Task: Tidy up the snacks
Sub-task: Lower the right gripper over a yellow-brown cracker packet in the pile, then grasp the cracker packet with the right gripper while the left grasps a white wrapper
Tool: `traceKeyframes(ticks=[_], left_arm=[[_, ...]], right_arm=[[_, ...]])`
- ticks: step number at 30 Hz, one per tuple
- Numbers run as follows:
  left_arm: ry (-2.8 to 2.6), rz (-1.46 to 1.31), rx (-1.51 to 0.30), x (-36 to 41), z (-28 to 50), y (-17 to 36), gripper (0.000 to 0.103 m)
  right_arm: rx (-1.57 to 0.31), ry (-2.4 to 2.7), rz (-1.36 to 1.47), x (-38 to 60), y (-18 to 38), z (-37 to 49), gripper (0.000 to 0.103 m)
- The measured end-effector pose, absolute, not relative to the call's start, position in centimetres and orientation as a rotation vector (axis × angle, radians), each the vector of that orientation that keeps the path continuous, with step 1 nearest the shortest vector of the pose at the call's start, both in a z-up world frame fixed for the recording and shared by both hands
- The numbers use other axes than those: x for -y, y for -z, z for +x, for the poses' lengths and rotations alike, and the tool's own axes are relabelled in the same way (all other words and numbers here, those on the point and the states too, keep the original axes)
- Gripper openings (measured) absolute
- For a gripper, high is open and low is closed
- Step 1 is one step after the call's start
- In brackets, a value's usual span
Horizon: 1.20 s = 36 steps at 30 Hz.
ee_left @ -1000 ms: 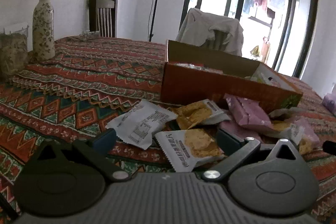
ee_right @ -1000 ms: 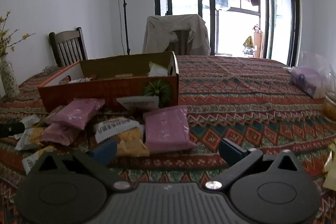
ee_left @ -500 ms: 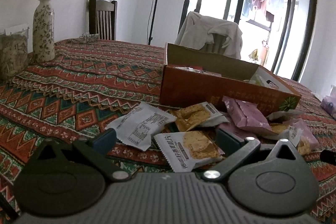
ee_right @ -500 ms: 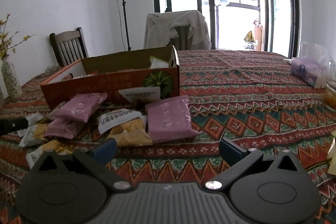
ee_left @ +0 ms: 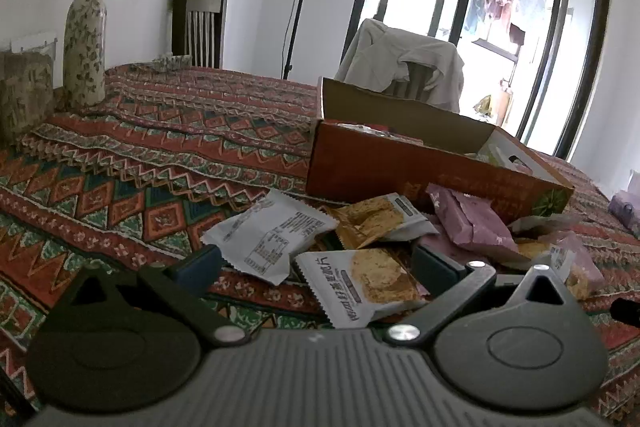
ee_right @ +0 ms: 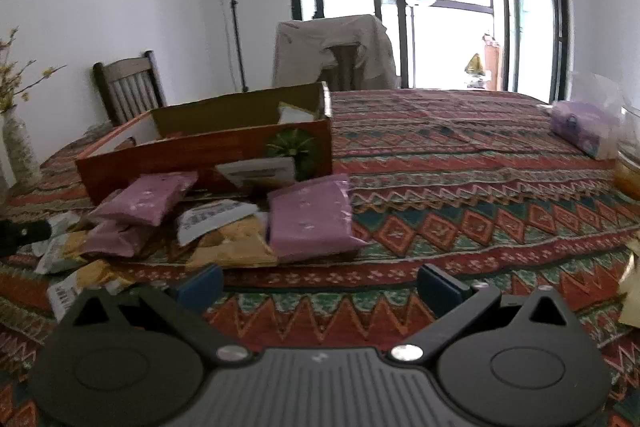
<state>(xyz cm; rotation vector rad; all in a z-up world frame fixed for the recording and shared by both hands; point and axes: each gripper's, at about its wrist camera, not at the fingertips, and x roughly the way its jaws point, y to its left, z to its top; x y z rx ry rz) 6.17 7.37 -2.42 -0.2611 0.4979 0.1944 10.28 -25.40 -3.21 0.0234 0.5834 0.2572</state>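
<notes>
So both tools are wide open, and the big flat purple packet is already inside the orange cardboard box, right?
Not quite. Both the left tool and the right tool are open, but the flat purple packet lies on the patterned tablecloth in front of the orange cardboard box, not inside it. The right wrist view shows this.

The left gripper (ee_left: 316,263) is open over a white snack pack (ee_left: 364,285). More snacks lie by the orange box (ee_left: 400,167).

We look low across the table from both wrists, near the snack packets (ee_left: 360,283); both views share the orange box (ee_right: 208,155).
</notes>
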Motion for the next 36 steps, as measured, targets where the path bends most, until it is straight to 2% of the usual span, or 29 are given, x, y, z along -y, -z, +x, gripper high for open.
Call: traceKeyframes(ticks=[5,9,11,13,22,27,28,29,30,36], left_arm=[[-0.190,-0.279,-0.500,-7.6,6.2,2.5,0.103],[-0.190,-0.280,-0.503,-7.6,6.2,2.5,0.103],[-0.191,-0.284,-0.504,-7.7,6.2,2.5,0.103],[-0.192,-0.287,-0.506,-7.7,6.2,2.6,0.103],[-0.191,-0.310,-0.521,-8.1,6.5,2.8,0.103],[-0.193,-0.322,-0.529,-8.3,6.6,2.8,0.103],[-0.193,-0.324,-0.528,-8.3,6.6,2.8,0.103],[-0.193,-0.325,-0.528,-8.3,6.6,2.8,0.103],[-0.193,-0.324,-0.529,-8.3,6.6,2.8,0.103],[-0.195,-0.328,-0.528,-8.3,6.6,2.8,0.103]], right_arm=[[-0.586,-0.303,-0.012,23.4,2.8,11.3,0.103],[-0.564,-0.333,-0.068,21.4,2.1,12.3,0.094],[-0.569,-0.354,-0.098,20.3,2.1,13.0,0.076],[-0.605,-0.384,-0.127,19.2,2.5,14.1,0.067],[-0.633,-0.377,-0.194,17.1,3.2,16.6,0.071],[-0.611,-0.373,-0.240,17.0,3.5,15.5,0.069],[-0.611,-0.389,-0.228,17.2,3.4,15.2,0.063],[-0.611,-0.409,-0.212,17.5,3.3,14.9,0.048],[-0.616,-0.414,-0.205,17.6,3.3,14.7,0.043],[-0.631,-0.462,-0.145,18.5,3.0,14.3,0.040]])
